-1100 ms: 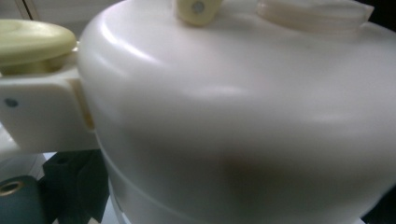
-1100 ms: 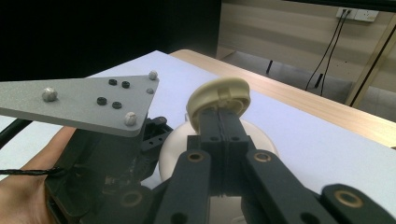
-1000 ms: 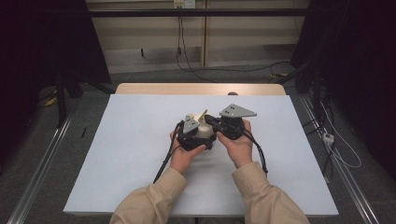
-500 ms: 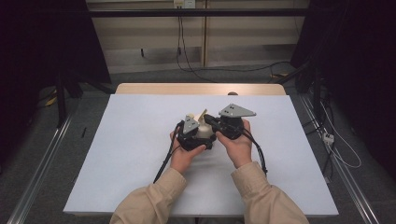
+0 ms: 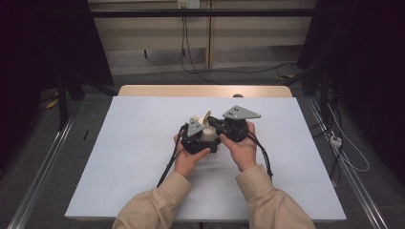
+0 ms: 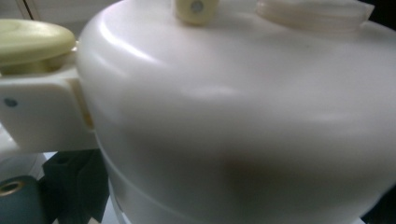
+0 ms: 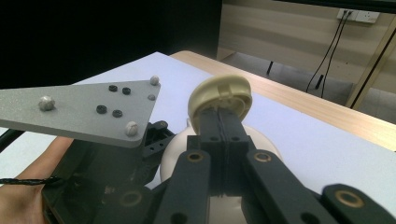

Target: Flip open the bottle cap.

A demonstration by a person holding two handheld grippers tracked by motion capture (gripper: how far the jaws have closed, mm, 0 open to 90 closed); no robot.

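While both hands meet mid-table: right tongs [image 7: 223, 116] closed on cream lid [image 7: 220, 96], left tongs' [image 5: 204, 140] state untellable.

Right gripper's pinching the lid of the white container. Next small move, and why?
Probably swing the round yellowish hinged lid further back: the right gripper is shut on its edge, the lid stands raised over the white plastic container, and the left gripper seems to brace the body.

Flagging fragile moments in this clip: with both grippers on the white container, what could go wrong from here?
The right gripper pinches only the edge of the round cream flip lid; it could slip off or strain the hinge. The rounded white plastic container is smooth, so it might twist in the left gripper, whose jaws are hidden behind it.
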